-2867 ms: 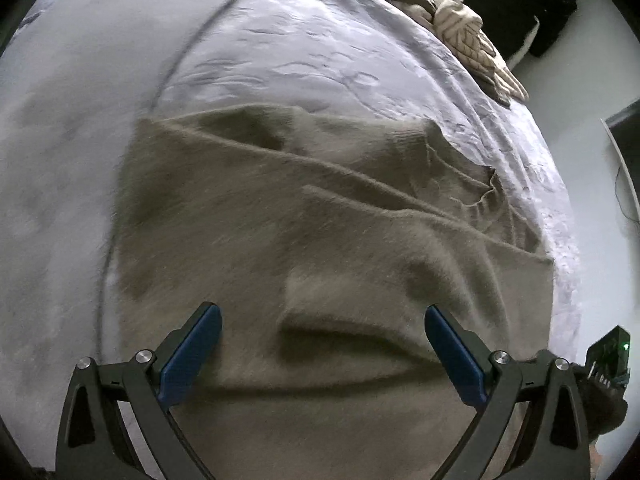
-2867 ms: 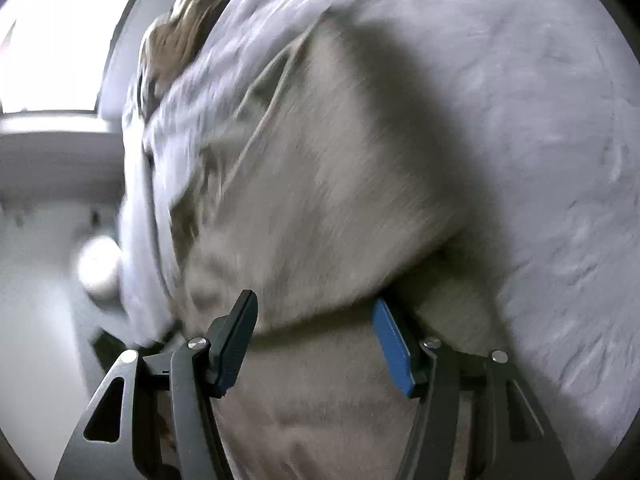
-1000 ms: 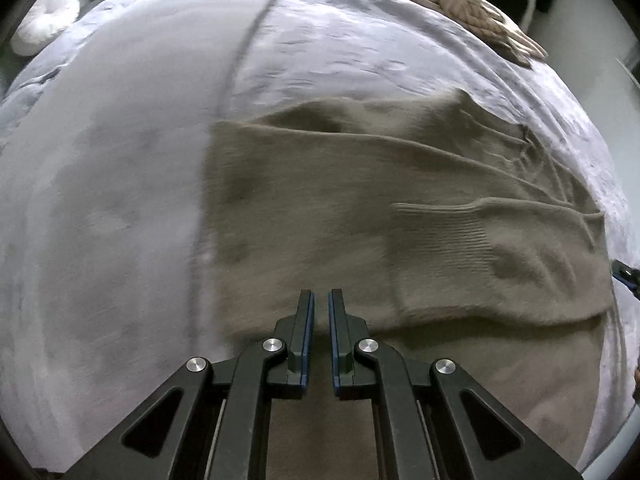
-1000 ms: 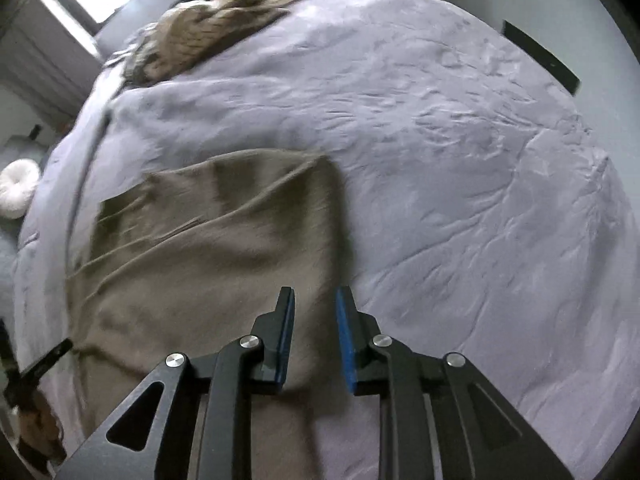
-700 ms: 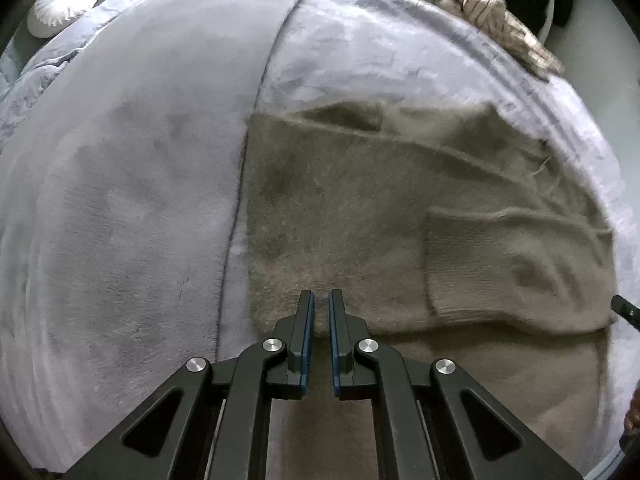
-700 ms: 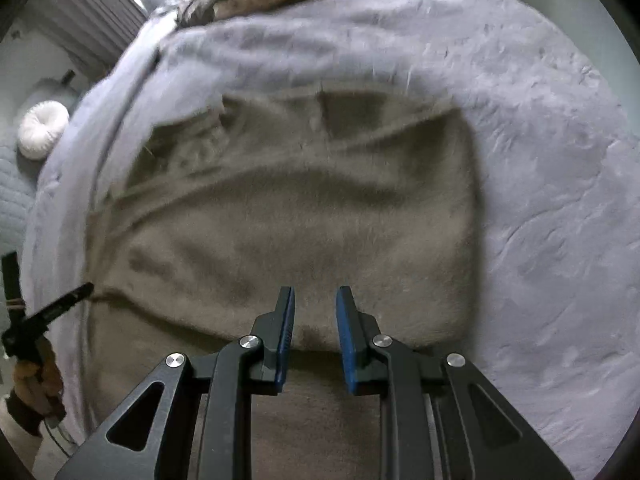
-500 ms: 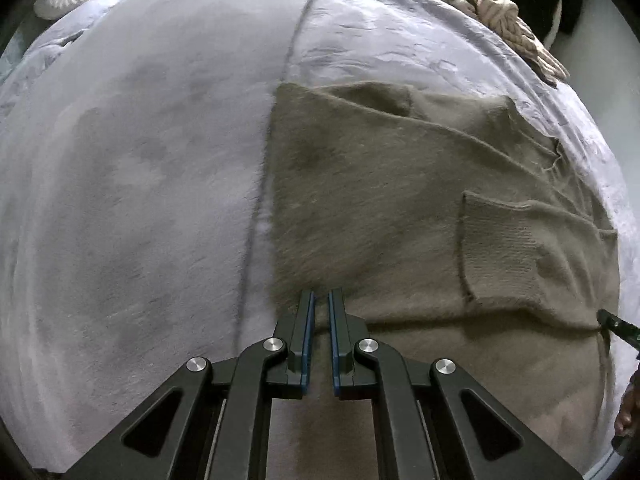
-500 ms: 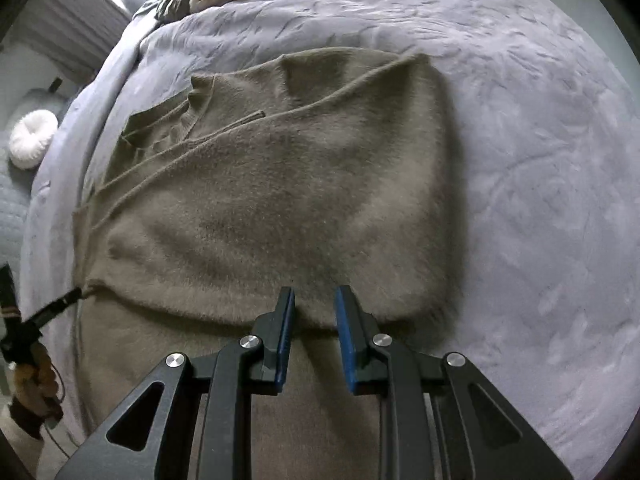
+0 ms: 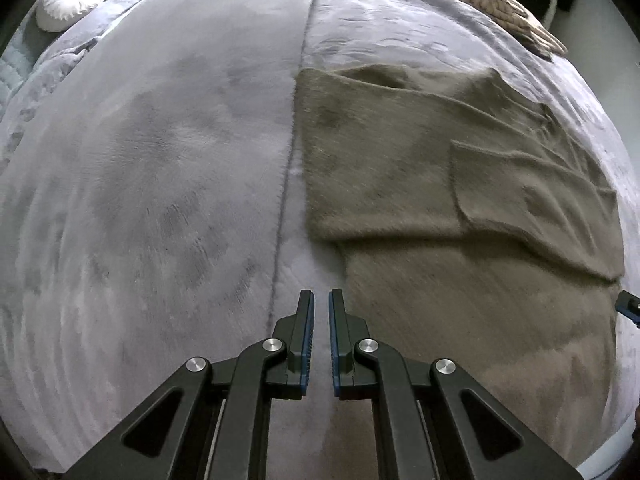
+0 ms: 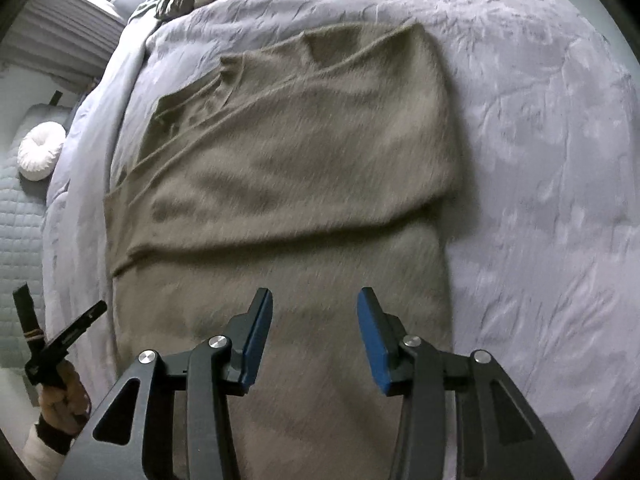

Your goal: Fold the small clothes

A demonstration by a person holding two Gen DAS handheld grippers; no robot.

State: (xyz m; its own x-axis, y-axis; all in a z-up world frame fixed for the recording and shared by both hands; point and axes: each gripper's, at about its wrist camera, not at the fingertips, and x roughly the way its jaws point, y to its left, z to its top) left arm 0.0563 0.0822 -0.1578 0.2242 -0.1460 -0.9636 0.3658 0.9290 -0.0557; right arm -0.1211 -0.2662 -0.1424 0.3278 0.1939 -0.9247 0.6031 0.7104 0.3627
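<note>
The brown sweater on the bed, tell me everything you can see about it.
The sweater is olive-brown, fuzzy knit, lying flat on the grey bedspread. Its upper half is folded, with a ribbed cuff laid across it and a fold edge running crosswise. The lower half is still unfolded. Neither gripper touches it.

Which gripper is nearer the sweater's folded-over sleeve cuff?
Right, as far as the views show. The right gripper, jaws opening with nothing between them, hovers over the sweater body below the cuff. The left gripper, shut, sits at the sweater's opposite edge, over the bedspread.
</note>
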